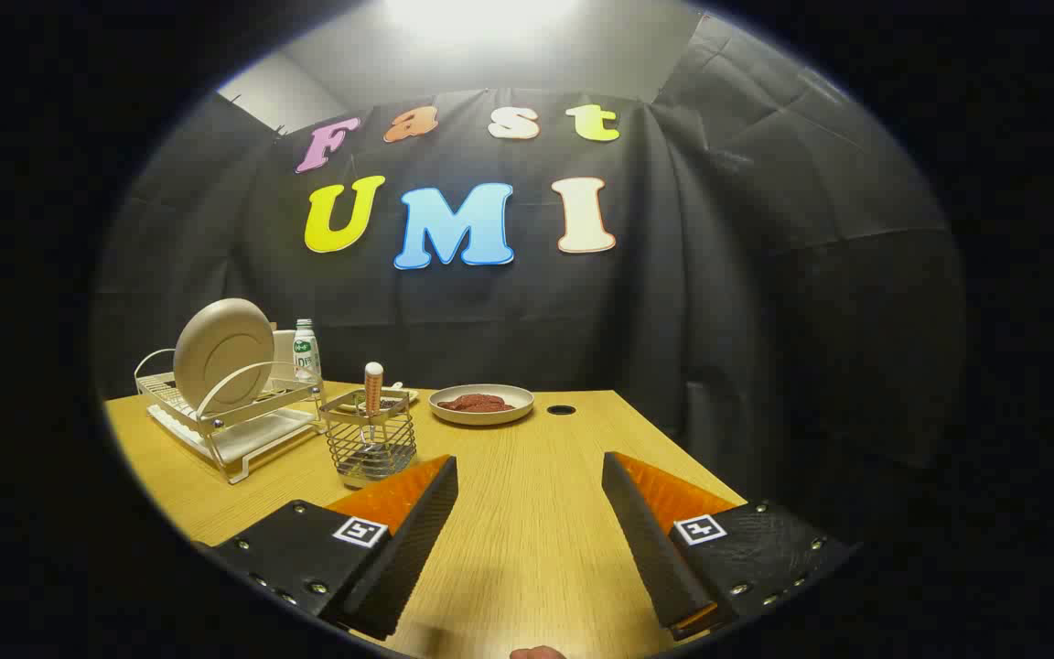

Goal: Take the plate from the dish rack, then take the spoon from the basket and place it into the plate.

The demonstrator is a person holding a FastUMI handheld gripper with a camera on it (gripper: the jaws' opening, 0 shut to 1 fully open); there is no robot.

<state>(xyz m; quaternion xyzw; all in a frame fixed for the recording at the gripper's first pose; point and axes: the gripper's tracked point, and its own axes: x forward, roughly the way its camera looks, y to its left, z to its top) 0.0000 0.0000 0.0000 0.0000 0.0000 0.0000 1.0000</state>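
Right now my gripper (pixel 530 476) hangs low over the bare wooden table (pixel 527 549) with its fingers spread wide and nothing between them, so I judge the first step, fetching the plate, has not begun. The plate (pixel 223 352) stands on edge in the dish rack (pixel 234 421), well ahead of the fingers and off to the left, leaning slightly back against the wire hoop. Just to the right of the rack sits the wire basket (pixel 370 447), and what I take for the spoon (pixel 373 389) stands upright in it, handle up. Behind the rack is a small bottle (pixel 306 352), and farther right a shallow dish (pixel 481 404) with something reddish in it, which I leave alone. To do this well I would swing left and rise to the height of the plate's upper rim, keeping clear of the basket, which sits close to my path. I want the fingers to straddle the rim edge-on, one on each face, near the top where the hoop does not block them. Then I lift straight up out of the slots before pulling back, since a tilted pull could drag the rack or knock the bottle.
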